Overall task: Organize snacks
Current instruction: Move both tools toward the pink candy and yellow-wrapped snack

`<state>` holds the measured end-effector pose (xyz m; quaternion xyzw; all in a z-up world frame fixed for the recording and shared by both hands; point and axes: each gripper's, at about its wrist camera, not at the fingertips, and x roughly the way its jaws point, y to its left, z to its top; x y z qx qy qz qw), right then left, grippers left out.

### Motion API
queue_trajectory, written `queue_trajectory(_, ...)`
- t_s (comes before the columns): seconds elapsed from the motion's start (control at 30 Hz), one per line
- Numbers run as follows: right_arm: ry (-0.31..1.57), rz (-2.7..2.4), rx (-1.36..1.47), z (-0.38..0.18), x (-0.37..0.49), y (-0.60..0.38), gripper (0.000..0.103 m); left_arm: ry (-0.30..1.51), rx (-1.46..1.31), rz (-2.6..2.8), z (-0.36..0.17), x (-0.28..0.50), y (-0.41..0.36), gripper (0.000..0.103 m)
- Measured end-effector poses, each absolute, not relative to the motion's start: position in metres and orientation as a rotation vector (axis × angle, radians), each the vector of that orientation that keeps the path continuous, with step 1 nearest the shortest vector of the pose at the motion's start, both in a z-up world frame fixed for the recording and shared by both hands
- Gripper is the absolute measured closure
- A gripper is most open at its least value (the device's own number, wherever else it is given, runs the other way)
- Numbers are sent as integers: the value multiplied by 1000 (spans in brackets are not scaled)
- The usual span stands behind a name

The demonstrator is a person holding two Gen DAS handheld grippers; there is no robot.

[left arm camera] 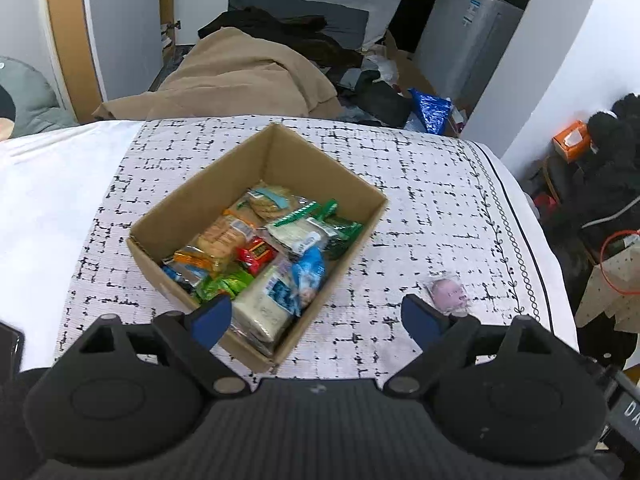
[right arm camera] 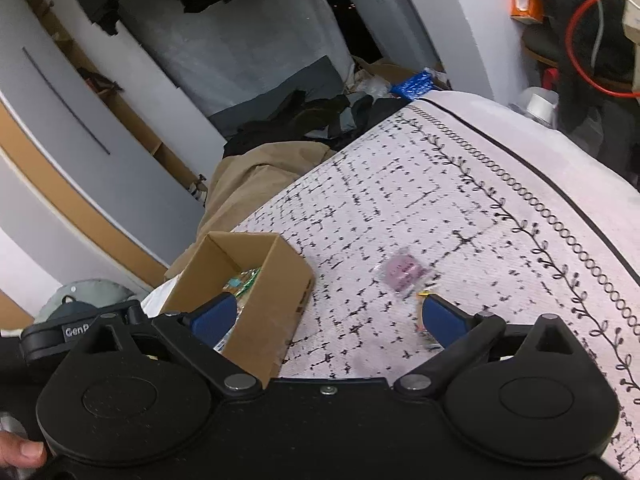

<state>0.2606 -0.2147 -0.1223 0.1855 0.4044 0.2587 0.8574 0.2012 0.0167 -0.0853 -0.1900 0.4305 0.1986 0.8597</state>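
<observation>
Sorting snacks: box [left arm camera: 256, 240] on patterned cloth [left arm camera: 420, 184], one pink packet [left arm camera: 448, 294] left outside.

Cardboard box stood open-topped on the black-and-white cloth, holding mixed wrapped snacks [left arm camera: 264, 256]: orange, green, red, blue and pale packets heaped together. Pink packet [right arm camera: 402, 274] lay flat on the cloth, to the right of the box and apart from it. Left gripper [left arm camera: 316, 316] hovered over the box's near corner, jaws spread wide and empty; its left fingertip overlapped the box rim in view, its right one sat just beside the pink packet. Right gripper [right arm camera: 328, 316] was also wide open, holding nothing, with the box by its left fingertip and the pink packet just ahead of its right one. Tan blanket [left arm camera: 240, 76] and dark clothes [left arm camera: 280, 28] lay beyond the cloth's far edge.
</observation>
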Motion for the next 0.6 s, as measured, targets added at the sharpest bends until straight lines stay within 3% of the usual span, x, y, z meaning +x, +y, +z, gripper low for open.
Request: queue_trajectory(0.6, 892, 389, 542, -150, 277, -262, 3, 951, -423, 342, -104, 229, -18, 5)
